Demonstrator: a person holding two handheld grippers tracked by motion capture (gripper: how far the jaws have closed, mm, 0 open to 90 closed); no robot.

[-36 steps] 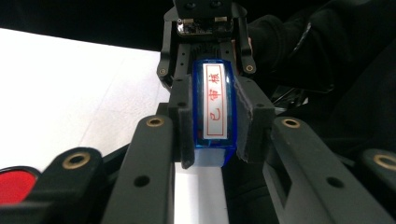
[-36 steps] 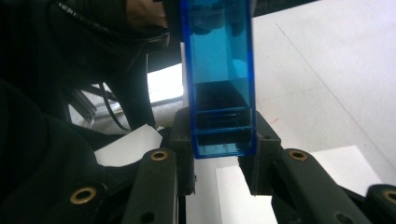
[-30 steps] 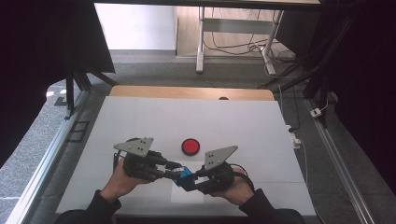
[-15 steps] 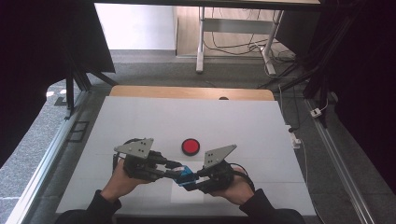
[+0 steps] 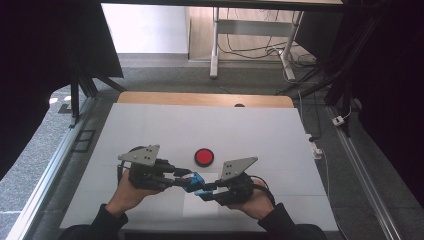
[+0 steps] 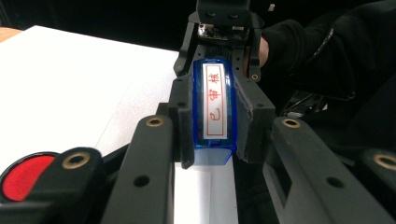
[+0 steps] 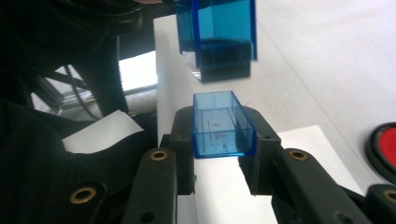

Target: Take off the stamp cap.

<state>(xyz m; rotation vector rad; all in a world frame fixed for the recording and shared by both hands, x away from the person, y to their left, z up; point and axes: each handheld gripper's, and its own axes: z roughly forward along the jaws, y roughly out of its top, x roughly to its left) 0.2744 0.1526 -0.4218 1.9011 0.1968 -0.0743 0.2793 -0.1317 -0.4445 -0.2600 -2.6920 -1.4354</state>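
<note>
A blue see-through stamp body [image 6: 213, 109] with a white face and red characters sits clamped between the pads of my left gripper [image 6: 213, 140]. My right gripper [image 7: 223, 140] is shut on the stamp's clear blue cap [image 7: 222, 123], its open end facing the stamp body [image 7: 217, 37] just beyond it, a small gap apart. In the high view the left gripper [image 5: 189, 180] and right gripper [image 5: 203, 192] meet tip to tip near the table's front, the blue stamp body [image 5: 195, 178] and cap [image 5: 200, 192] between them.
A round red button [image 5: 204, 156] lies on the white table [image 5: 200, 125] just beyond the grippers. A white paper sheet [image 5: 200, 207] lies under the hands. A wooden strip [image 5: 200, 99] runs along the far edge.
</note>
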